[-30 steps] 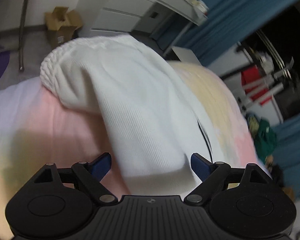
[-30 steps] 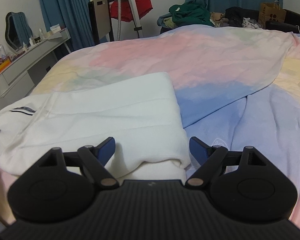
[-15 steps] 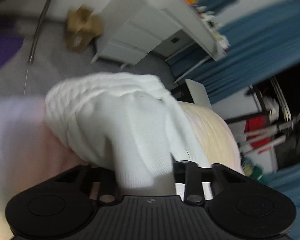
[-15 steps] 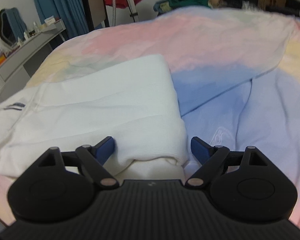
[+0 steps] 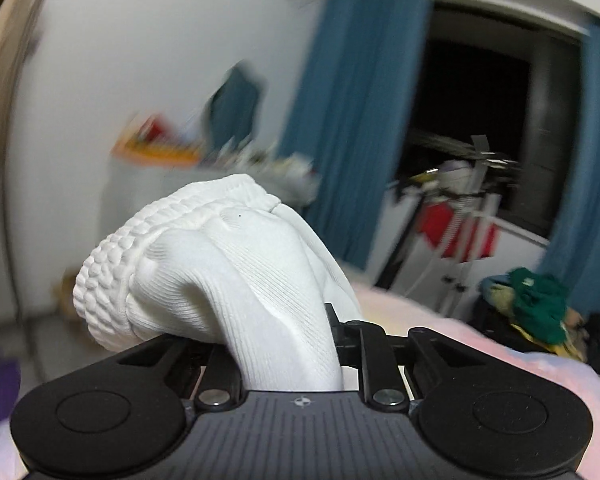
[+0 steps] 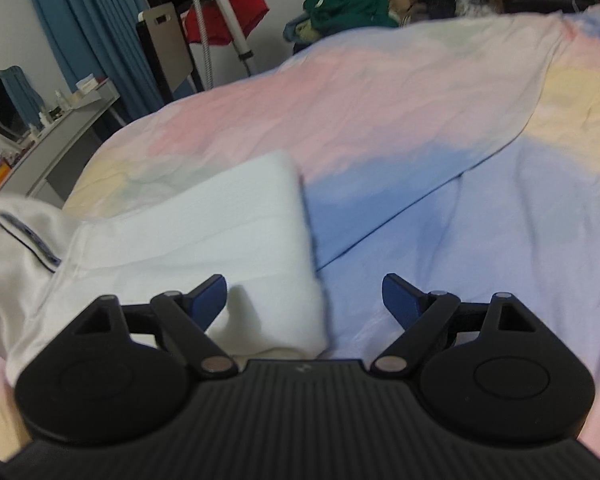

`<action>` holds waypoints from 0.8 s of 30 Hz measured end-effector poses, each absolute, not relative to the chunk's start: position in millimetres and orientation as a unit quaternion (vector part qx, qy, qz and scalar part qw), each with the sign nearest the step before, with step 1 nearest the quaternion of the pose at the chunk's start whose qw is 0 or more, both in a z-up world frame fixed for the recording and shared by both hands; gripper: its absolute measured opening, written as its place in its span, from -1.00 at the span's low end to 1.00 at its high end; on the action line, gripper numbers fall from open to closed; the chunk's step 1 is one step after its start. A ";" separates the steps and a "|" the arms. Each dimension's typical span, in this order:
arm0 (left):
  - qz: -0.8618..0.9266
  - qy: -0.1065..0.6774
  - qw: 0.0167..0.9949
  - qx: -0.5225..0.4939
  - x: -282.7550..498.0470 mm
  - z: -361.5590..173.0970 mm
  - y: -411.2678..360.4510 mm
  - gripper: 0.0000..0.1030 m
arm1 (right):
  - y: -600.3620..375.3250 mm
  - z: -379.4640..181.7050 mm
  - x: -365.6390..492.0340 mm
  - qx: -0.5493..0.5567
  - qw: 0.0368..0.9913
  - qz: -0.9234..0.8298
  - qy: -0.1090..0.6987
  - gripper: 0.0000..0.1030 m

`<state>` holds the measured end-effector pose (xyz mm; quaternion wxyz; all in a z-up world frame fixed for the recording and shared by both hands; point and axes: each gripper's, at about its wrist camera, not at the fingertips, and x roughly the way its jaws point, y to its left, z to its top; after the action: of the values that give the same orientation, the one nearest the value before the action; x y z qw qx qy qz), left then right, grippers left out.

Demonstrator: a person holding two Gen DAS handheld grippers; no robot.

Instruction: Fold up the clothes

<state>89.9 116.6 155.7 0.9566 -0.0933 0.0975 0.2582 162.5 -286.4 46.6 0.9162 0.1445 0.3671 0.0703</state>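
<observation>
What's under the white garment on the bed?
The white garment lies on the pastel bedcover, which shows all around it. The cover directly beneath is hidden, as are the garment's folded lower layers. One end is lifted, pinched in the left gripper.

White knit garment (image 6: 204, 232) folded on bed, ribbed end (image 5: 204, 264) raised.

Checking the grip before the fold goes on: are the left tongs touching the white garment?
Touching. The left wrist view shows the left tongs, jaws just closing, pinched on the white garment, whose knit fabric bunches out from between them.
</observation>
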 end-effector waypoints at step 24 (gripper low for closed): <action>0.070 0.167 0.954 0.239 144.9 -9.9 -221.3 -0.42 | -365.4 42.6 163.0 0.363 0.877 0.082 0.304 0.67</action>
<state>144.9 -221.3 -9.9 0.9539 0.2391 0.1670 0.0704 163.0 -365.4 42.6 0.8770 0.3632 0.3040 0.0816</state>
